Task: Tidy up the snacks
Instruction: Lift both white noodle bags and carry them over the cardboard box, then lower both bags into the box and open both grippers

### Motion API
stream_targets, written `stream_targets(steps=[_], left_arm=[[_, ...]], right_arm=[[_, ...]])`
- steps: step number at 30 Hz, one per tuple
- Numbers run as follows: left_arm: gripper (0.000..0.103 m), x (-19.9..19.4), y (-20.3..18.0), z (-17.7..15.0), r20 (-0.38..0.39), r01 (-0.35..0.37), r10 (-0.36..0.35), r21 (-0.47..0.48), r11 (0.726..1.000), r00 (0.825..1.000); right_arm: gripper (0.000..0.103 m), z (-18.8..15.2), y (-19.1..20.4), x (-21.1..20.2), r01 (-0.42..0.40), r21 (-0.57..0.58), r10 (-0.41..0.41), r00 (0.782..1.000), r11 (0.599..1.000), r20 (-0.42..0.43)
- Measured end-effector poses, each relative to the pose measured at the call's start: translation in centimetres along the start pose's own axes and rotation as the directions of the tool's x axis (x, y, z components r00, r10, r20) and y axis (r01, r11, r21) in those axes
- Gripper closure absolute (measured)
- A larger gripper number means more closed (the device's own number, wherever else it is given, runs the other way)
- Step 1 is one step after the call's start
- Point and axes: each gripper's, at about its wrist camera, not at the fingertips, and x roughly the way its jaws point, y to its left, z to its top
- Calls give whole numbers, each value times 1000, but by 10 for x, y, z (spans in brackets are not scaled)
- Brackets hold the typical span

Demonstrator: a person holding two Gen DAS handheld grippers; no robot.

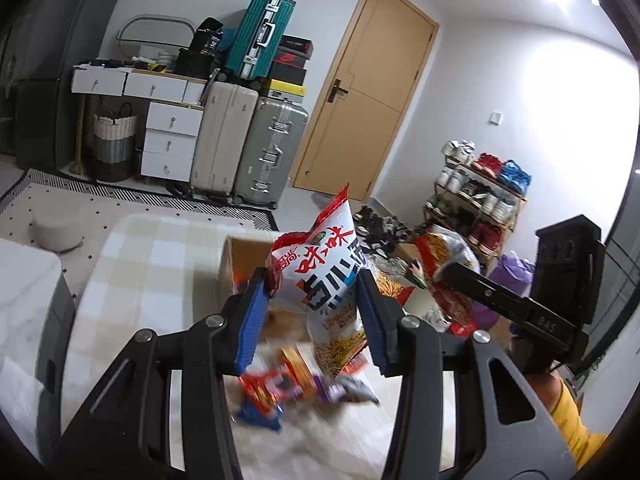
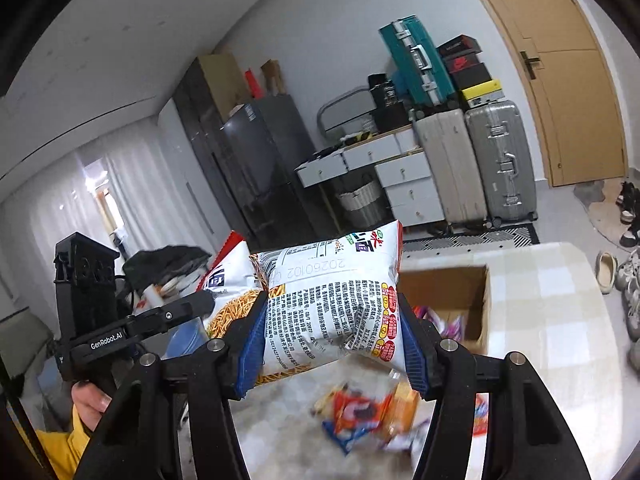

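I hold two snack bags clear of the table. The first snack bag (image 1: pixel 320 280), white and red with noodle sticks printed on it, hangs between the pads of the left gripper (image 1: pixel 316 316), which pinch it across its middle so its sealed top stands above the fingers. The second snack bag (image 2: pixel 332 300), of the same brand with its printed back toward the camera, lies crosswise in the right gripper (image 2: pixel 332 344), jaws pressed onto its two sides.

Procedure for this step, as I judge it: carry both bags to the open cardboard box (image 2: pixel 460 304) on the checked tablecloth (image 2: pixel 552 320) and release them inside.
- Keep the grip light. The bags are air-filled and the contents brittle, so harder squeezing risks a burst seam or crushed sticks.
- Bring one bag over the opening at a time; the two grippers sit close together and could collide.
- Lower each bag past the box rim before spreading the jaws.

Below, the loose small packets (image 2: pixel 368 412) lie in a blurred heap on the table, just short of the box.

Both grippers point slightly downward toward the box. A hand (image 2: pixel 94 400) with a yellow sleeve grips the left handle in the right-wrist view.
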Motion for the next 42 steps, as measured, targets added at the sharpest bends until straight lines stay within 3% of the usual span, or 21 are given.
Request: stream_targets(steps=[5, 10, 15, 24, 32, 42], left_arm=[[62, 51, 8, 38, -38, -25, 24, -17, 1000, 999], [62, 118, 14, 55, -111, -54, 53, -11, 998, 992], [62, 198, 19, 55, -198, -88, 86, -2, 996, 976], [62, 294, 38, 39, -313, -146, 147, 25, 989, 938], [62, 344, 59, 23, -365, -162, 165, 38, 986, 916], [61, 364, 70, 16, -375, -182, 187, 50, 982, 908]], right_arm=[[44, 29, -25, 36, 47, 5, -47, 999, 999, -14], [44, 49, -55, 78, 78, 26, -77, 996, 997, -45], [44, 54, -85, 123, 112, 43, -107, 989, 993, -106], [44, 38, -133, 190, 166, 64, -147, 959, 984, -242], [44, 15, -156, 214, 184, 72, -154, 940, 980, -305], [44, 2, -164, 223, 202, 64, -169, 926, 977, -339]])
